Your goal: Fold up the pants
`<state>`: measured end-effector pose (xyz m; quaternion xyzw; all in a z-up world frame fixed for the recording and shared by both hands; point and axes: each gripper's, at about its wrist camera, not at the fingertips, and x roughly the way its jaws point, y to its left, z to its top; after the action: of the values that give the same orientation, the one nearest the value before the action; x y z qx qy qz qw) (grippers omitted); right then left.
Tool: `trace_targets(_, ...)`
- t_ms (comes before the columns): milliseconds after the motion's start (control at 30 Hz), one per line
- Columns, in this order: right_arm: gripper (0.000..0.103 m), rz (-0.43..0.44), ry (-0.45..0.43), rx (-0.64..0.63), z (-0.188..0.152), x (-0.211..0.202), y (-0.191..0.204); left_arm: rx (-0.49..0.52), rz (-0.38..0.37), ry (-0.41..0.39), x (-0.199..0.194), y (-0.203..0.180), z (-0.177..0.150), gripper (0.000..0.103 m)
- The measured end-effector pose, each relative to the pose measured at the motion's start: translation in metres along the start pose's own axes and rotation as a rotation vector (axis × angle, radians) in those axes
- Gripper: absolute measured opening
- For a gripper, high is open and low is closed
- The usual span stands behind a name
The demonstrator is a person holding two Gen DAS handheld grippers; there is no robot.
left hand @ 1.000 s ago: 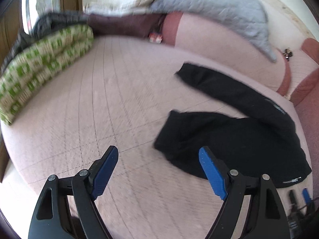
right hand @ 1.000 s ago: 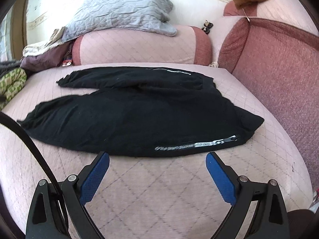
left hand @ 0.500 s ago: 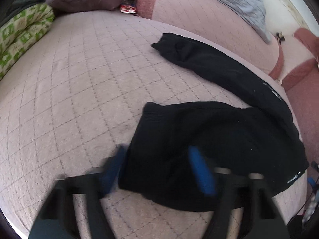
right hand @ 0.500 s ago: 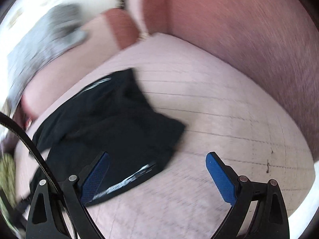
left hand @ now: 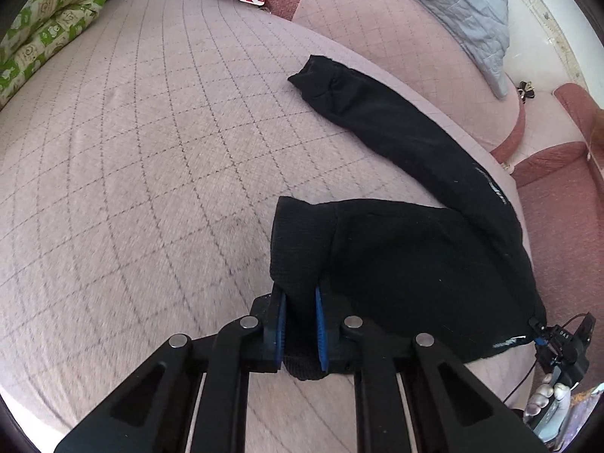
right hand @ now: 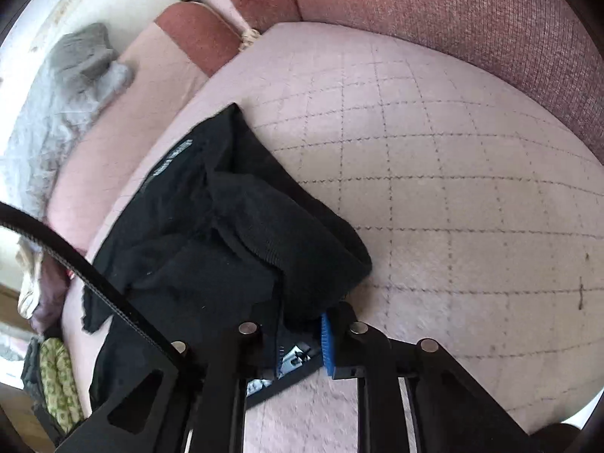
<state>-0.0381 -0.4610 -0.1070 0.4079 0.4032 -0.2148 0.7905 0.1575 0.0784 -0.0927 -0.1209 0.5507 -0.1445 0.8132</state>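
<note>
You had both jaws clamped on the black pants (left hand: 407, 264) lying on the pink sofa (left hand: 151, 151) — left gripper (left hand: 300, 324) at the near cuff, right gripper (right hand: 302, 343) at the waistband — probably to carry that leg over the far one.

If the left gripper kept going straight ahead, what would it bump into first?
The left gripper is shut on the black pants, so more of that bunched leg comes first; past it probably the pink quilted bed.
</note>
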Motion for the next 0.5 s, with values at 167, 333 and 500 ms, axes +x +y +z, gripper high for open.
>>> trace_targets(167, 0.014, 0.067, 0.025, 0.000, -0.008, -0.026, -0.004, -0.011, 0.000, -0.002, -0.021, -0.001, -0.005, 0.012)
trace_targets(333, 0.014, 0.098, 0.018, -0.021, -0.011, -0.050, -0.007, -0.036, -0.013, 0.005, -0.043, 0.008, -0.014, 0.012)
trace_targets(500, 0.013, 0.097, 0.053, 0.007, -0.017, -0.061, -0.028, -0.057, 0.006, 0.030, -0.045, 0.028, -0.042, 0.013)
